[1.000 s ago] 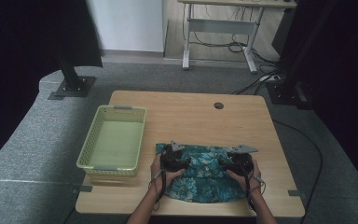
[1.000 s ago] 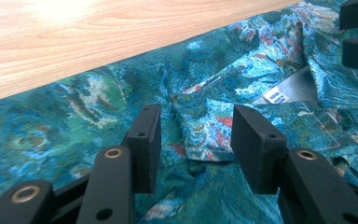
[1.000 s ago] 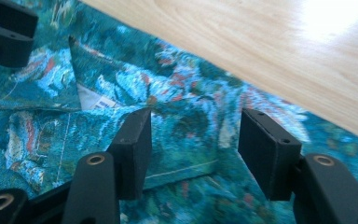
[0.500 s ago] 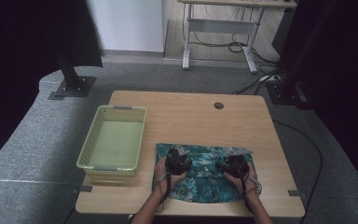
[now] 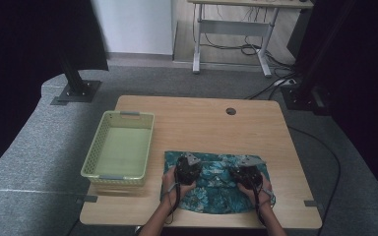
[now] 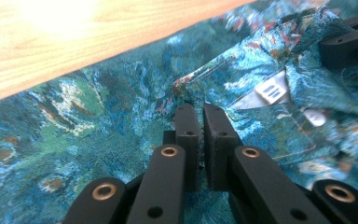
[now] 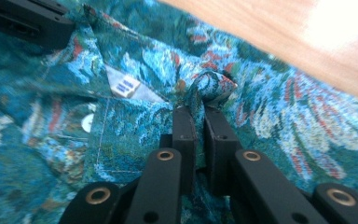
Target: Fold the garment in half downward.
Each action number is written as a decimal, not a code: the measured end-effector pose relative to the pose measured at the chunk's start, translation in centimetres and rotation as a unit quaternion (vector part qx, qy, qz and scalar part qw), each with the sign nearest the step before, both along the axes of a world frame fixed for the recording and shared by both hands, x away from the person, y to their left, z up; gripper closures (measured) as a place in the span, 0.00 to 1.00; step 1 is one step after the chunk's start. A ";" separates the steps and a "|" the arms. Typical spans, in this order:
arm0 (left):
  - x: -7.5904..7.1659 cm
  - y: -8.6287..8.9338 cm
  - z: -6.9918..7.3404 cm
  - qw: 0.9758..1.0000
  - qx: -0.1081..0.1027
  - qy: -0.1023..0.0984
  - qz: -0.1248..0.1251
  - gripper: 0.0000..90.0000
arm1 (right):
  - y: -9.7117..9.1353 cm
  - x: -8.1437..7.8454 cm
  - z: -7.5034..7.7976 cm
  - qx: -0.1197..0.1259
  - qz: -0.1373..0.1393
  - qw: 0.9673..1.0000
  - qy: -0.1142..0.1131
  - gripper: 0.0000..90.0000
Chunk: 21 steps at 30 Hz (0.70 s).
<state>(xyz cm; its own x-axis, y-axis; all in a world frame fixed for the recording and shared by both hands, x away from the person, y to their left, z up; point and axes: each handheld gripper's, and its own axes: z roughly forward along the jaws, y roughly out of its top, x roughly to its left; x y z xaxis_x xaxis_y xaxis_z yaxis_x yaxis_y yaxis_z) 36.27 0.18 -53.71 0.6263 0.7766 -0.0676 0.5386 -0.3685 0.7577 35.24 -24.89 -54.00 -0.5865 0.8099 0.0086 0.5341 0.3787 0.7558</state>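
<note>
Both pairs of jaws are standing nearly together, each pinching a fold of the patterned teal garment (image 5: 215,183), having just been closing on it. The wooden table (image 5: 202,123) is carrying everything, its far half lying bare with a small round hole (image 5: 231,111) near the back edge. The garment is lying spread on the near part of the table, right of centre, its near edge reaching close to the table's front. The pale green basket (image 5: 119,147) is sitting at the table's left side, just beside the garment's left edge and not touching it. The left gripper (image 6: 200,122) is gripping a raised seam edge of the cloth, with wood showing beyond the fabric in the left gripper view. The right gripper (image 7: 199,120) is clamping a bunched, curled ridge of cloth right at its tips. In the high view a hand (image 5: 173,183) is holding the left gripper over the garment's left part. A small white label (image 6: 272,92) is lying on the fabric between the two grippers.
</note>
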 end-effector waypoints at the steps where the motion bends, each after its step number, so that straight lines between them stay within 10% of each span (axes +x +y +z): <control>1: -0.1 0.1 0.2 1.000 -0.005 -0.001 -0.002 0.95 | -0.1 -0.1 0.2 0.003 0.001 1.000 -0.002 0.92; 21: -2.6 1.2 1.9 0.999 -0.032 -0.010 -0.029 0.95 | -1.0 -3.4 1.6 0.055 0.020 0.998 -0.006 0.92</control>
<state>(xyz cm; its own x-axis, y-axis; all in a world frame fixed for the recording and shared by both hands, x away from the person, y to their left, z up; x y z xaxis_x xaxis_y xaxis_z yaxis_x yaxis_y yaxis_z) 33.71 1.41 -51.85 0.6726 0.7329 -0.1026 0.5020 -0.3499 0.7909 31.85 -25.91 -52.40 -0.6189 0.7803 0.0895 0.5111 0.3137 0.8002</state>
